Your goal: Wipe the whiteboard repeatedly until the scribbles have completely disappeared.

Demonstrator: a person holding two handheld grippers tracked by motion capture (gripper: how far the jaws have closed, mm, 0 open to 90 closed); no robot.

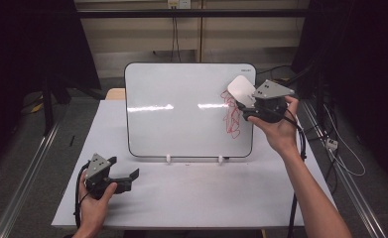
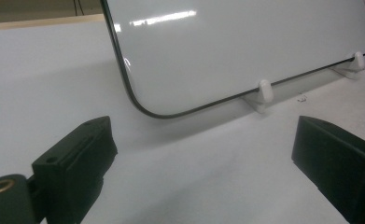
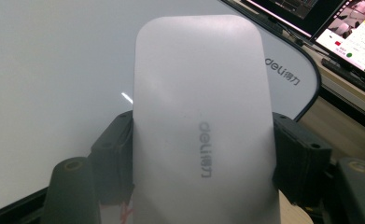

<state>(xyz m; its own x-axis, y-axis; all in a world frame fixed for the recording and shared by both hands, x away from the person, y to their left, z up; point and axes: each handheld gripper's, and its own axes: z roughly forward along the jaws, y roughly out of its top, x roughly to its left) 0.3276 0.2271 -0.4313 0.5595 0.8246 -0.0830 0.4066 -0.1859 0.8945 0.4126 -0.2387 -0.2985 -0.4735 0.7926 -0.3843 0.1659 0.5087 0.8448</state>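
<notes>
A whiteboard (image 1: 181,109) stands upright on small white feet at the table's middle, with a red scribble (image 1: 231,116) near its right edge. My right gripper (image 1: 246,101) is shut on a white eraser (image 1: 241,89), held against the board's upper right, just above the scribble. In the right gripper view the eraser (image 3: 203,121) sits between the two black jaws, its flat back facing the camera, the board (image 3: 54,70) behind it. My left gripper (image 1: 124,173) rests low on the table at front left, open with nothing between its jaws; the board's lower corner (image 2: 143,105) lies ahead of it.
The white table (image 1: 191,198) has bare room in front of the board. Two white board feet (image 2: 263,91) stand at the board's lower edge. Cables (image 1: 340,153) trail off the table's right side. Monitors (image 3: 339,28) show beyond the board's corner.
</notes>
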